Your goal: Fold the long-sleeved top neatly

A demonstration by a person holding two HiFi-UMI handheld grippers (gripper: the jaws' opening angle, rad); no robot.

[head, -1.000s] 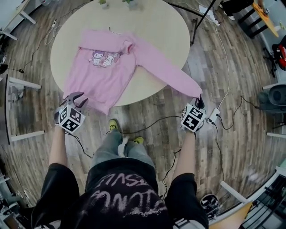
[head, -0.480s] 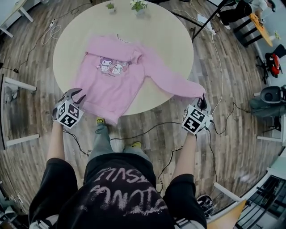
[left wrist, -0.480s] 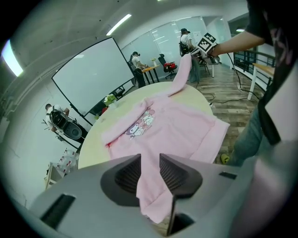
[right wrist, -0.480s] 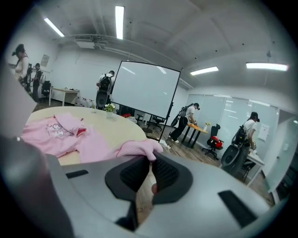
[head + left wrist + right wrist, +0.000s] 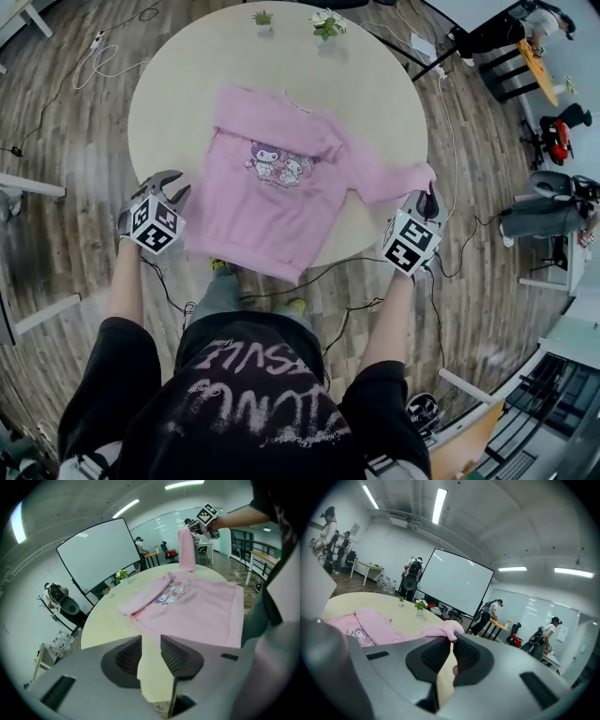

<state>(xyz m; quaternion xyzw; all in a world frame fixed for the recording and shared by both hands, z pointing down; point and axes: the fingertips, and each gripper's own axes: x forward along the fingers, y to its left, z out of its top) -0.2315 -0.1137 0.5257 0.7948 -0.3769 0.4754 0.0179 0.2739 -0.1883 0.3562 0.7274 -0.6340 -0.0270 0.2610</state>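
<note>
Since a second ago the pink top's [image 5: 277, 187] outstretched sleeve has been drawn in over the table by the right gripper [image 5: 428, 197], clamped on the sleeve cuff [image 5: 415, 176]; the left gripper [image 5: 169, 182], half-open and empty, has shifted beside the hem. The top lies on a round table [image 5: 178, 84], above a wood floor [image 5: 66, 216], with a whiteboard [image 5: 93, 555] and small plants [image 5: 326, 22]

I read this as an open office or lab room: big projection screen [image 5: 457, 583] on a stand, ceiling strip lights [image 5: 439, 501], glass partitions [image 5: 527, 613], people [image 5: 493, 610] at side desks [image 5: 365, 566], wood-plank floor [image 5: 66, 225] strewn with cables [image 5: 452, 141], round bench [image 5: 178, 84] with small potted plants [image 5: 326, 23].
</note>
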